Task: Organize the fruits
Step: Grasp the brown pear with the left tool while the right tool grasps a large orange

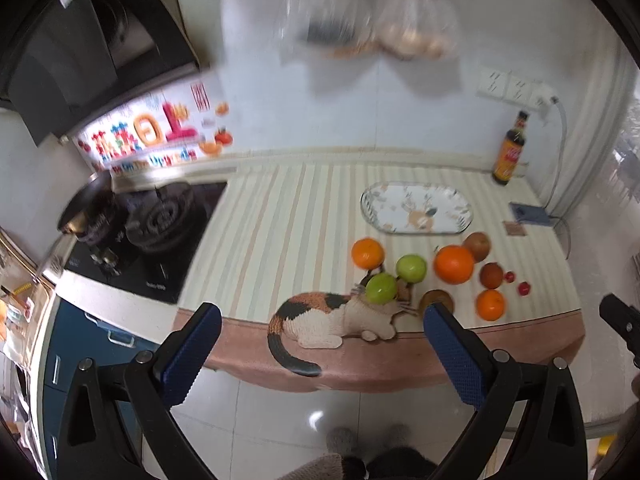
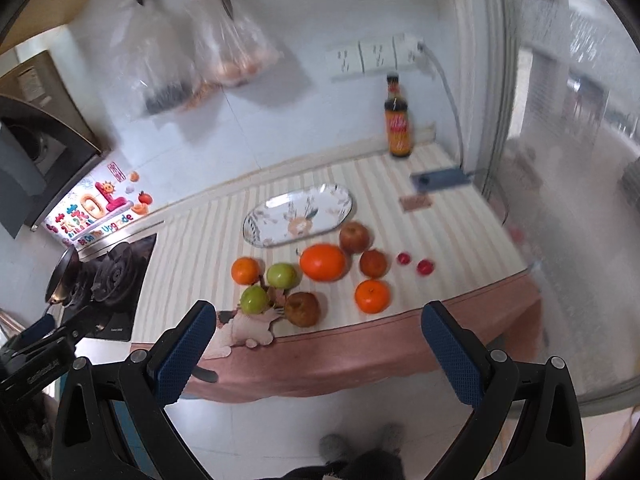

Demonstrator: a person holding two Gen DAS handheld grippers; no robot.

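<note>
Several fruits lie loose on the striped cloth: a large orange [image 1: 454, 264] [image 2: 322, 262], two smaller oranges [image 1: 367, 253] [image 1: 490, 305], two green apples [image 1: 411, 268] [image 1: 381, 288], brownish fruits [image 1: 477, 245] [image 2: 302, 309] and small red ones [image 1: 524, 288]. An empty oval patterned plate [image 1: 416, 208] [image 2: 298, 216] sits behind them. My left gripper [image 1: 322, 356] is open and empty, held off the counter's front edge. My right gripper [image 2: 318, 354] is open and empty, also in front of the counter.
A gas stove [image 1: 160, 220] with a pan [image 1: 86, 204] is at the left. A sauce bottle [image 1: 510, 152] stands at the back wall near sockets. A phone [image 2: 440, 179] lies at back right. Plastic bags [image 2: 224, 52] and scissors hang on the wall.
</note>
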